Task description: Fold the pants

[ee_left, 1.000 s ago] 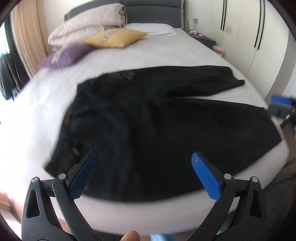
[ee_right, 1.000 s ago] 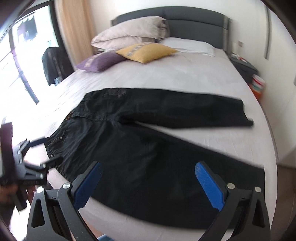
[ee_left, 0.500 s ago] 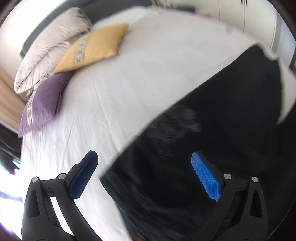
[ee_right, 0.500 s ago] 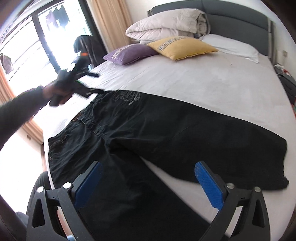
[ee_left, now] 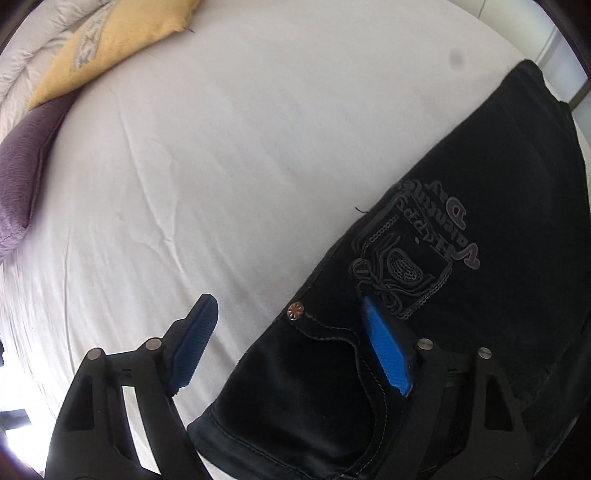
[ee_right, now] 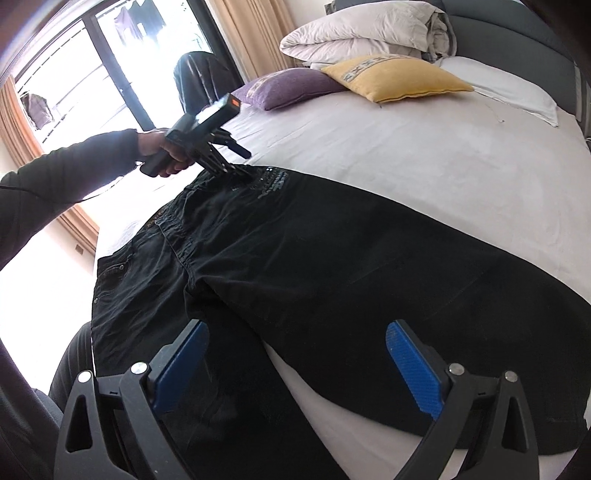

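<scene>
Black pants (ee_right: pixel 332 258) lie spread flat on the white bed sheet (ee_right: pixel 424 155), waist toward the window and legs running right. In the left wrist view my left gripper (ee_left: pixel 288 306) points steeply down at the far waist corner of the pants (ee_left: pixel 461 295), beside a stitched emblem. One pad is over bare sheet, the other over the pocket. Its jaws are closing with the pants' edge between them, and the pads are not pressing on it. The right wrist view shows that left gripper (ee_right: pixel 247 162) in a hand with a dark sleeve. My right gripper (ee_right: pixel 297 328) hangs open over the legs near the crotch.
A yellow cushion (ee_right: pixel 395 79), a purple cushion (ee_right: pixel 291 86) and a folded pale duvet (ee_right: pixel 369 35) sit at the head of the bed by a grey headboard. A chair draped with dark cloth (ee_right: pixel 199 77) stands by the window on the left.
My left gripper swung across the bed to the far waist corner, dropped close to it, and its jaws narrowed. My right gripper sank and moved in over the pants' legs.
</scene>
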A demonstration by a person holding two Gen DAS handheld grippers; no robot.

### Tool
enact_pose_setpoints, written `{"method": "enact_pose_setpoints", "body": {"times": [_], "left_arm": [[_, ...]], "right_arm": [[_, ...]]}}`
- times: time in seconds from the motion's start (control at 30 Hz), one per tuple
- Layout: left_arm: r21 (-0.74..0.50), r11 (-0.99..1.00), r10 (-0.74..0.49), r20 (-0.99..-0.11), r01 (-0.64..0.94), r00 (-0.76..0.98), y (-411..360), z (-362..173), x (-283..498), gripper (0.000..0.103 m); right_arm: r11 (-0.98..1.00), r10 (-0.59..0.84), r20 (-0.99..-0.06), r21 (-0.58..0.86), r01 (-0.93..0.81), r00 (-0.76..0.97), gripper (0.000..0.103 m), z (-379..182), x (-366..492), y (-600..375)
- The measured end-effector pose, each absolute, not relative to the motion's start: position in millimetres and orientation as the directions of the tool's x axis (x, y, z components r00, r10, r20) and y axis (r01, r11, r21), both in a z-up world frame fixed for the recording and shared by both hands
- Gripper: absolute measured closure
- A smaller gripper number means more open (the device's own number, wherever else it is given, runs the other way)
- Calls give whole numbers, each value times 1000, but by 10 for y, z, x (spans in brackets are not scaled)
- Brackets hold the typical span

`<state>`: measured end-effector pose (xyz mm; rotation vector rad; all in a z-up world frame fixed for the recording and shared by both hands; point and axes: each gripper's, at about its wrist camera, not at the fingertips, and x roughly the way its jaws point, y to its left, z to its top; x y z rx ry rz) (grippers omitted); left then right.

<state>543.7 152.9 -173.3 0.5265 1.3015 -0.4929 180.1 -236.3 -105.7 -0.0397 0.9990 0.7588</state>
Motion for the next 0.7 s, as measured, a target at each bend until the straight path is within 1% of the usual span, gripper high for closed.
{"method": "enact_pose_setpoints", "body": {"times": [0.03, 0.07, 0.1, 0.13, 0.17, 0.2, 0.23, 0.27, 0.3, 0.43, 0.57, 0.7], "left_arm": [[77, 788, -48, -981, 610, 186, 1529, -1756, 5459, 25], [58, 791, -56, -984, 609, 167, 1529, -1778, 5482, 33], [34, 789, -70, -987, 613, 145, 1510, -1789, 5490, 47], [23, 784, -79, -988, 621, 136, 1474, -1778, 5468, 56], [20, 774, -82, -988, 632, 132, 1432, -1782, 5465, 71], [31, 767, -73, -988, 640, 136, 1391, -1791, 5459, 77], [50, 760, -60, -987, 648, 146, 1346, -1791, 5442, 80], [72, 752, -50, -985, 655, 165, 1302, -1780, 5419, 87], [95, 744, -41, -982, 661, 187, 1269, -1766, 5383, 91], [217, 721, -33, -938, 658, 345, 1215, -1638, 5153, 93], [302, 720, -47, -878, 626, 477, 1273, -1527, 4882, 93], [392, 703, -49, -805, 593, 591, 1261, -1398, 4453, 93]], "right_arm": [[745, 559, -769, 302, -595, 309, 3, -1056, 1820, -2365], [743, 557, -771, 296, -600, 310, 4, -1057, 1845, -2366], [743, 553, -773, 289, -603, 311, 5, -1049, 1867, -2369], [744, 549, -775, 284, -604, 312, 7, -1042, 1888, -2374], [746, 545, -778, 278, -605, 313, 8, -1040, 1914, -2370], [748, 540, -780, 272, -606, 317, 9, -1026, 1951, -2377], [749, 537, -780, 267, -606, 321, 9, -1014, 1986, -2388], [753, 530, -781, 254, -608, 331, 9, -988, 2041, -2396], [754, 525, -782, 244, -610, 336, 9, -973, 2081, -2411], [763, 481, -799, 179, -621, 361, 11, -930, 2321, -2431], [766, 428, -830, 123, -631, 358, 14, -997, 2607, -2452], [761, 340, -875, 41, -647, 344, 26, -1150, 2874, -2441]]}}
